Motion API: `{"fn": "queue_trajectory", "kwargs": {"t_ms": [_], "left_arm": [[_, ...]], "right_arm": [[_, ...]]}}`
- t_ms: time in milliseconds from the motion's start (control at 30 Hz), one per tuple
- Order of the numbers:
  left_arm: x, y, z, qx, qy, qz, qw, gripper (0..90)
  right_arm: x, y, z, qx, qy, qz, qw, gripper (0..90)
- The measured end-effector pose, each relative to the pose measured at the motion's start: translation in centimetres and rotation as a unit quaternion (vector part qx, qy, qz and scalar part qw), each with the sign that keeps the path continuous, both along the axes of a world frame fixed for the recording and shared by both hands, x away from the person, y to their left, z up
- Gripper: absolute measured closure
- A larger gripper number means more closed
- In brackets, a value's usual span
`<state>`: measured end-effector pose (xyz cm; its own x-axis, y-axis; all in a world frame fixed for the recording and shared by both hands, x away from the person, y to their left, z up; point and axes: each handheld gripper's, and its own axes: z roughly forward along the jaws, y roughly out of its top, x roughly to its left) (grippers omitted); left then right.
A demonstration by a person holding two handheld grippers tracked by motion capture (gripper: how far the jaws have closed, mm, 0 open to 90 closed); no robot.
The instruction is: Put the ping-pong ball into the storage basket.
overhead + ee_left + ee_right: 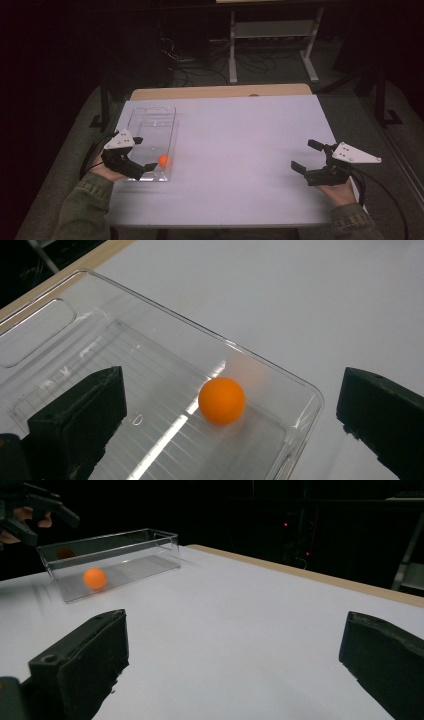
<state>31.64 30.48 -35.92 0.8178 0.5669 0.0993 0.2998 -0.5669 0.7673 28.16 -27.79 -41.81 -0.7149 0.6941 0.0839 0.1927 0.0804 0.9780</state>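
left gripper [142, 156] at table's left edge, jaws spread wide, empty, hanging over the near end of the clear plastic bin [169, 131]; one jaw over the bin floor, the other outside the near wall in the left gripper view. orange ball [163, 160] sits inside the bin on its floor, close to the near right corner, near the wall, whether touching it can't tell; same ball [222, 401] lies between the open jaws but below them, not touched. ball looks like a table-tennis ball: judged very light, hard smooth shell, round so it will roll or squirt out if pinched off-centre; not fragile under a mild squeeze but could dent if crushed. best hold judged across its widest middle, jaws coming down from above, corner wall leaves little room on that side. bin [112, 555] rigid, slick, light, may slide if bumped. rest of white table [240, 150] bare. right gripper [307, 157] far right near table edge, jaws wide, holding nothing, well apart from the ball
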Motion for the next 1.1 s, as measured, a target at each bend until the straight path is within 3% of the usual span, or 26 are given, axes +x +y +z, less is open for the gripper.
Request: {"fn": "queue_trajectory", "kwargs": {"t_ms": [167, 500, 667, 767, 933, 1100], "left_arm": [[-0.4, 0.4, 0.1, -0.027, -0.015, 0.006, 0.9995, 0.0], [-1.1, 0.8, -1.1, -0.055, -0.033, 0.025, 0.9977, 0.0], [-1.5, 1.2, -1.3, -0.077, -0.051, 0.040, 0.9949, 0.0], [-1.8, 1.5, -1.5, -0.096, -0.055, 0.042, 0.9930, 0.0], [-2.1, 1.7, -2.1, -0.106, -0.061, 0.049, 0.9913, 0.0], [-2.3, 2.1, -2.5, -0.128, -0.065, 0.051, 0.9883, 0.0]], "right_arm": [[0.1, 0.0, 0.0, -0.002, 0.000, 0.000, 1.0000, 0.0], [0.1, 0.1, -0.1, -0.004, 0.001, 0.001, 1.0000, 0.0], [0.1, 0.1, -0.1, -0.005, 0.001, 0.001, 1.0000, 0.0], [0.1, 0.1, -0.1, -0.005, 0.002, 0.001, 1.0000, 0.0], [0.1, 0.2, -0.2, -0.007, 0.003, 0.002, 1.0000, 0.0], [0.1, 0.2, -0.2, -0.009, 0.005, 0.003, 0.9999, 0.0]]}}
